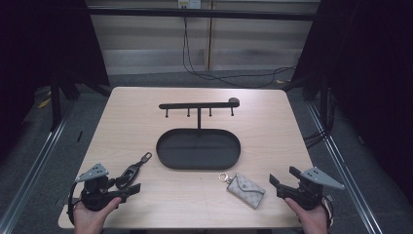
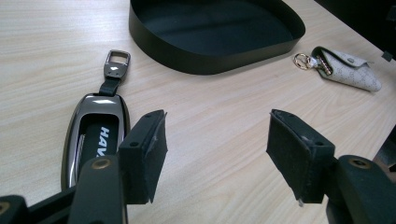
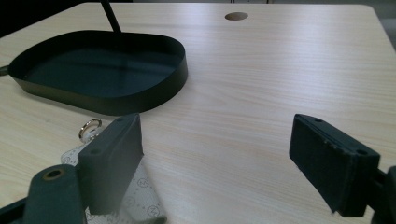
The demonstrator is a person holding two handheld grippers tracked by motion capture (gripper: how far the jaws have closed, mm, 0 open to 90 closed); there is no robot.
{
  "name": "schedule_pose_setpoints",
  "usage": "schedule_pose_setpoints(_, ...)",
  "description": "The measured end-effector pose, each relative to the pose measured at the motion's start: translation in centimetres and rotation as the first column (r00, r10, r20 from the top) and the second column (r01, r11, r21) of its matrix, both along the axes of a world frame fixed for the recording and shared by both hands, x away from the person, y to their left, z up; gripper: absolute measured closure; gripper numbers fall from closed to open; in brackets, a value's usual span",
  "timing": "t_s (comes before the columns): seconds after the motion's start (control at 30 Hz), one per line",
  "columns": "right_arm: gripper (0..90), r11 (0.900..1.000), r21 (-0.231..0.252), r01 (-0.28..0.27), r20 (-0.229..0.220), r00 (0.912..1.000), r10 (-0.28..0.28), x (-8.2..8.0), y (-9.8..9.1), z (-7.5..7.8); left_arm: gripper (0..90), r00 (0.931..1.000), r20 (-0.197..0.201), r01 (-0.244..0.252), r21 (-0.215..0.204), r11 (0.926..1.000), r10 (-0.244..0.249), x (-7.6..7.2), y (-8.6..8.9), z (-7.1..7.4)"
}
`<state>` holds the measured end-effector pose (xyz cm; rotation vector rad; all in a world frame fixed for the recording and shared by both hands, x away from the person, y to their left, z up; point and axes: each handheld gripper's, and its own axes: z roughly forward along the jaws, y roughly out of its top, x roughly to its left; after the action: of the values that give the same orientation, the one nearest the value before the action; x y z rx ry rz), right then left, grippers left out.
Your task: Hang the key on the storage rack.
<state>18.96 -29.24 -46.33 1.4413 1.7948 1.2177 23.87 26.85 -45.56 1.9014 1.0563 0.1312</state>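
Your left gripper [image 1: 127,187] rests low at the near left corner of the wooden table [image 1: 272,122], held in your left hand [image 1: 92,212], and its jaws stand wide apart with nothing between them. In the left gripper view the car key fob [image 2: 95,137] lies flat just beside and partly behind the left-hand jaw, its strap and metal buckle [image 2: 116,63] pointing toward the tray. Your right gripper [image 1: 273,182] sits at the near right, held in your right hand [image 1: 311,217], and its jaws are also spread wide and hold nothing. The patterned key pouch [image 1: 248,189] lies on the table between your two grippers, nearer the right one, with its small metal ring [image 1: 223,177] turned toward the tray; in the right gripper view it lies partly behind the left-hand jaw. The black oval tray [image 1: 168,158] sits at mid-table and looks bare inside. A thin post rises from its far edge to a black hook rail [image 1: 195,105], whose four pegs carry nothing.
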Motion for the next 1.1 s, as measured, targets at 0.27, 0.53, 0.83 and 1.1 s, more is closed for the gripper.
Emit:
schedule_pose_setpoints(0.27,17.4,0.9992,0.022,-0.032,-0.067,0.9972,0.034,0.3,0.1,0.3,37.8,1.0000,-0.010,0.001,0.011,0.9999,-0.001,0.2,0.1,0.0)
schedule_pose_setpoints(0.53,18.0,0.9984,0.036,-0.044,-0.099,0.9940,0.048,0.3,0.1,0.4,40.3,0.9999,-0.008,0.013,0.011,0.9999,-0.013,0.3,-0.3,0.3)
schedule_pose_setpoints(0.83,16.9,0.9949,0.036,-0.094,-0.108,0.9893,0.098,0.1,0.4,0.6,40.0,0.9996,-0.005,0.028,-0.011,0.9995,-0.028,0.9,-0.6,1.2)
schedule_pose_setpoints(1.1,17.1,0.9928,0.041,-0.112,-0.119,0.9860,0.117,0.2,0.4,0.5,40.0,0.9968,-0.032,0.074,0.033,0.9967,-0.073,1.8,-1.3,1.9)
